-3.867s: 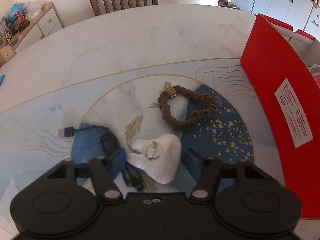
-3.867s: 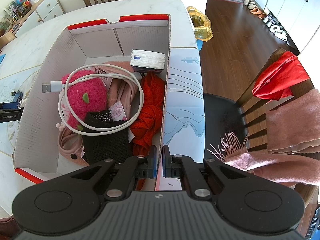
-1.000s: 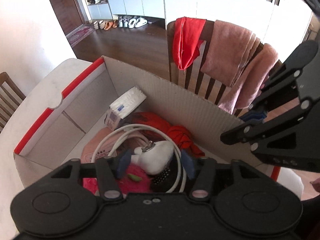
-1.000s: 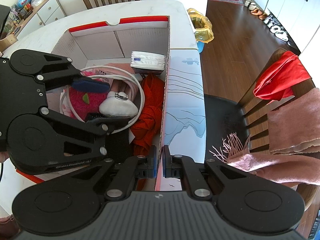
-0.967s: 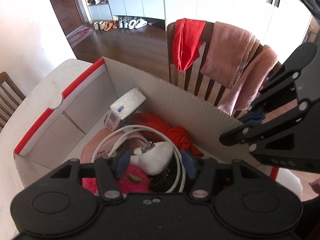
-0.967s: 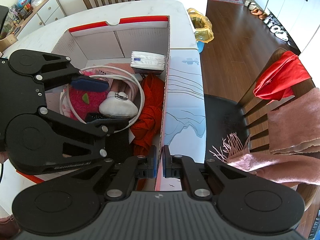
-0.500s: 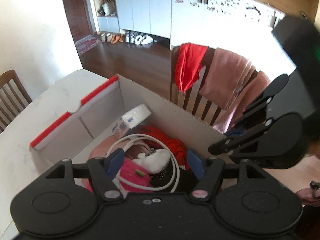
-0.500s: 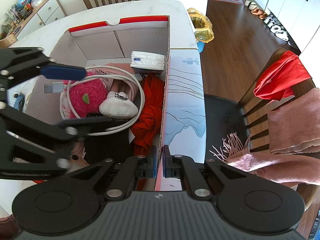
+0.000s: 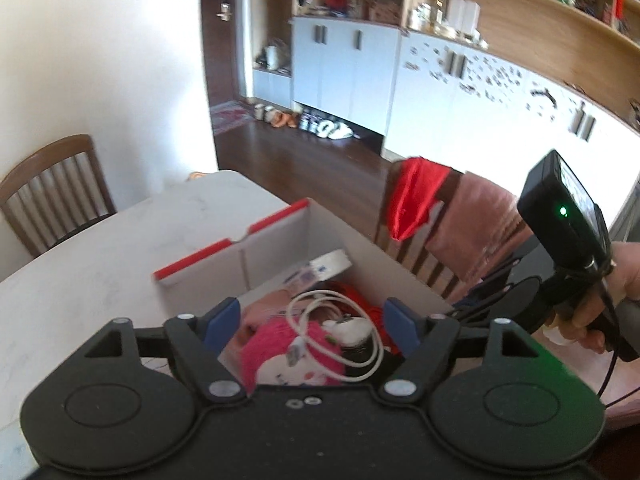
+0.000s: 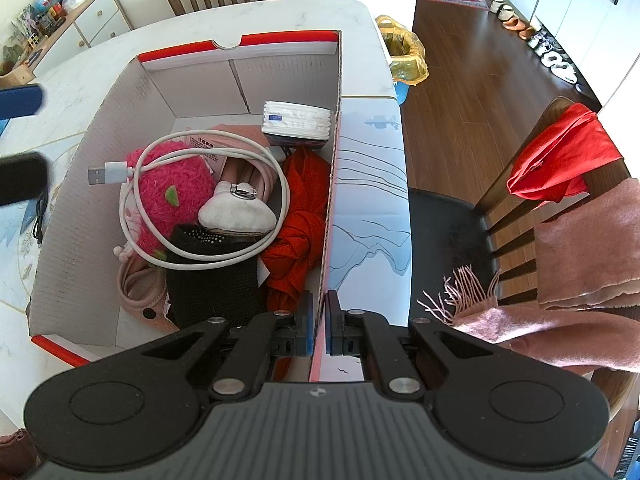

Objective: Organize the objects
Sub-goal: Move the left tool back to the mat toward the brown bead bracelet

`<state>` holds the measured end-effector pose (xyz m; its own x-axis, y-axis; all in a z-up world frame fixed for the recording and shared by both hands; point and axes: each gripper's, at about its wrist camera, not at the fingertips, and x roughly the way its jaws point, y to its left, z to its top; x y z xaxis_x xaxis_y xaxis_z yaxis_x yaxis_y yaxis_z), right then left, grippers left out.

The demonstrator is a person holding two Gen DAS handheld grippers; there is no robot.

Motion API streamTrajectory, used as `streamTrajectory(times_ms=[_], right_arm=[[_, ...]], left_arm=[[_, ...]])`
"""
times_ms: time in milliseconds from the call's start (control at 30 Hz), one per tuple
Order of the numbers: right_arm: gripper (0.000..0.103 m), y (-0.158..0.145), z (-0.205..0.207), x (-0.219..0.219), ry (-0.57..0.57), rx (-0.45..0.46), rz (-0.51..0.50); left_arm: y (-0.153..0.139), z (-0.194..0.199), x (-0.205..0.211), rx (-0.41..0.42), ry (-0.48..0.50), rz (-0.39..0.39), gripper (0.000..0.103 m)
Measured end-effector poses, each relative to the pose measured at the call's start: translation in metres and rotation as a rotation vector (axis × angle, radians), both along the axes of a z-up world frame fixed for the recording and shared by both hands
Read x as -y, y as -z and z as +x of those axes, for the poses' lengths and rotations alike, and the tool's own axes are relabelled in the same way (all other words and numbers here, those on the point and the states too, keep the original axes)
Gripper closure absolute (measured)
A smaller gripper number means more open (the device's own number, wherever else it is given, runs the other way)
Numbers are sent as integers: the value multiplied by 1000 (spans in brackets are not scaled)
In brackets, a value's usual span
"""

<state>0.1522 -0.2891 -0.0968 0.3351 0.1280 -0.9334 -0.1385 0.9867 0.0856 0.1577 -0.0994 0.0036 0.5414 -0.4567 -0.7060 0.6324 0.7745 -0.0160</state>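
Note:
The red-rimmed cardboard box (image 10: 280, 40) stands on the table, holding a white coin purse (image 10: 236, 210) that lies loose inside a white USB cable loop (image 10: 108, 172), beside a pink plush (image 10: 172, 188). My right gripper (image 10: 320, 314) is shut on the box's near right wall. My left gripper (image 9: 312, 316) hovers high over the box (image 9: 276, 256), its jaws opening with nothing between them; the purse (image 9: 348, 328) lies far below. Its blue and black fingertips (image 10: 18, 100) show at the left edge of the right wrist view.
The box also holds a red knit (image 10: 300, 216), a tissue pack (image 10: 296, 120) and a black knit piece (image 10: 212, 284). A chair with a red cloth (image 10: 560, 160) and pink scarves (image 10: 580, 240) stands right of the table. A black cable (image 10: 38, 216) lies left of the box.
The left gripper let go of the white purse inside the box, then rose and drew back to the left with its jaws widening. The right gripper kept still on the box wall.

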Motion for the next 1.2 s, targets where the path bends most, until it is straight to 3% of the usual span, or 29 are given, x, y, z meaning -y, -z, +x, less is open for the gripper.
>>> streamTrajectory(times_ms=[400, 667, 900, 1200], right_arm=[[99, -1, -1, 1, 4, -2, 3], [99, -1, -1, 1, 5, -2, 3], [99, -1, -2, 1, 6, -3, 5], [98, -1, -2, 2, 8, -6, -4]], left_arm=[[2, 7, -89, -1, -302, -8, 1], [47, 26, -128, -54, -451, 56, 1], [98, 46, -150, -134, -524, 106, 1], [137, 66, -144, -170, -500, 179, 5]])
